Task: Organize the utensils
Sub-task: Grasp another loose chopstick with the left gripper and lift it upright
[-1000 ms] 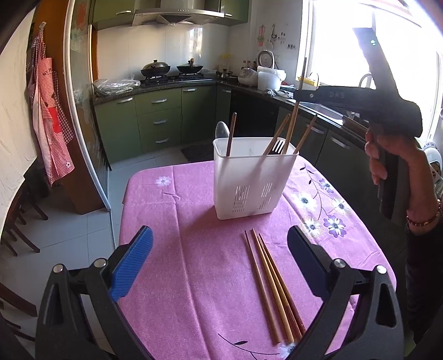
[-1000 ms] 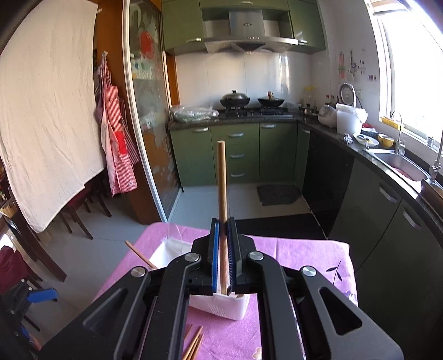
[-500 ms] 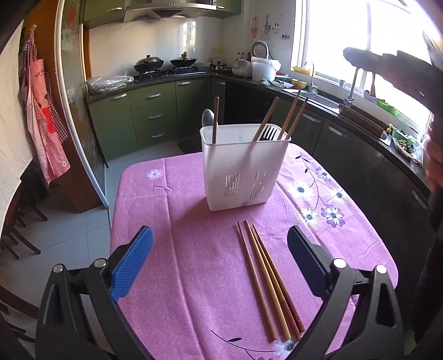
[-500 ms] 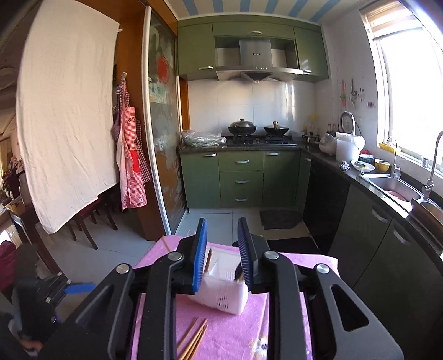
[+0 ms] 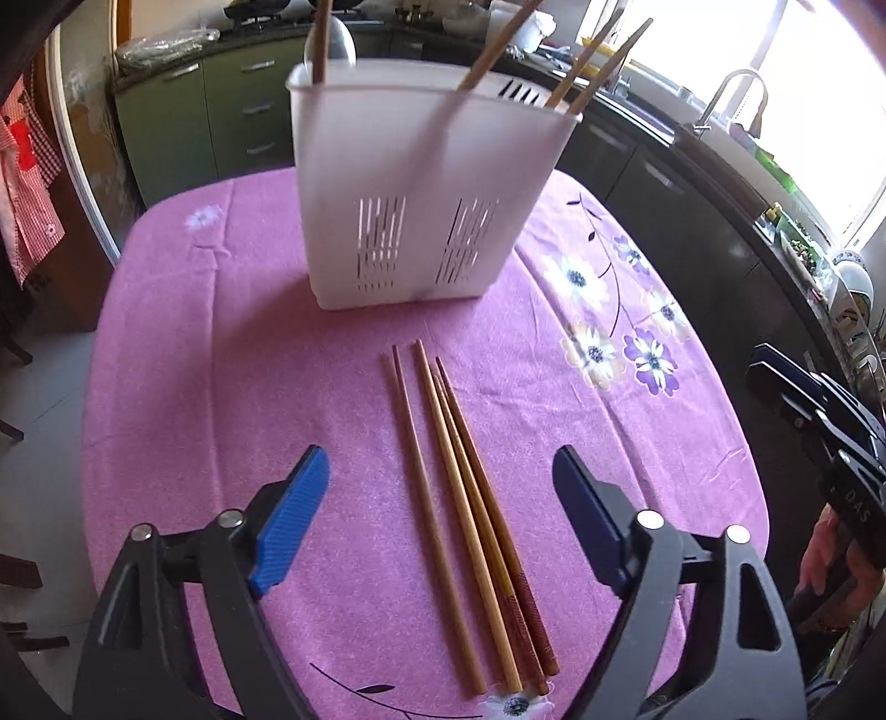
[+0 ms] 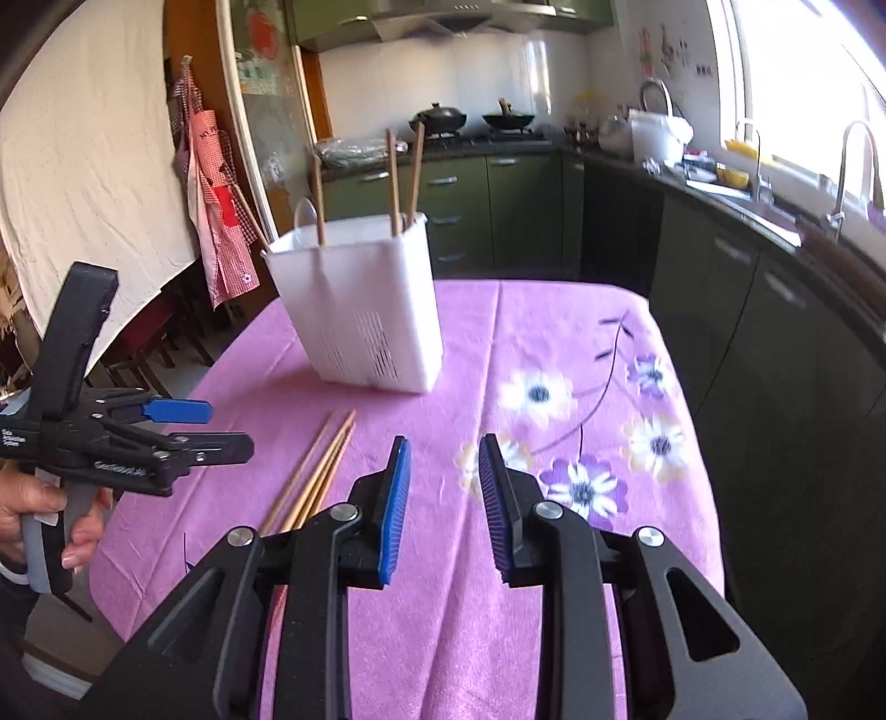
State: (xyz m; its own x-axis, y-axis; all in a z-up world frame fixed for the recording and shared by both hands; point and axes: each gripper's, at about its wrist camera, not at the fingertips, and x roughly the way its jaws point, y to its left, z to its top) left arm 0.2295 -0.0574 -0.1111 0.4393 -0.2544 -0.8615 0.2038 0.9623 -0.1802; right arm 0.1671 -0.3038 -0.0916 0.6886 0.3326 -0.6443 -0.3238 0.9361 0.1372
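Observation:
Several wooden chopsticks [image 5: 459, 498] lie side by side on the purple tablecloth [image 5: 221, 387]. Behind them stands a white slotted utensil holder [image 5: 421, 194] with chopsticks and a spoon [image 5: 332, 44] upright in it. My left gripper [image 5: 437, 459] hovers over the loose chopsticks, pointing steeply down. Its jaws are closing, the chopsticks lie between them, and the pads do not touch them. My right gripper [image 6: 443, 448] stands open over the cloth to the right of the chopsticks [image 6: 321, 465], with nothing between its pads. The holder [image 6: 365, 310] is ahead of it, the left gripper [image 6: 227, 426] to its left.
The small table's cloth [image 6: 554, 343] drops off at rounded edges on every side. Green cabinets [image 6: 487, 210] and a dark counter with a sink [image 6: 764, 210] line the far and right walls. A hand [image 6: 33, 509] holds the left tool at the table's left edge.
The right gripper let go of its chopstick, which now stands in the holder, then opened and drew back and down. The left gripper sank toward the loose chopsticks and its jaws narrowed.

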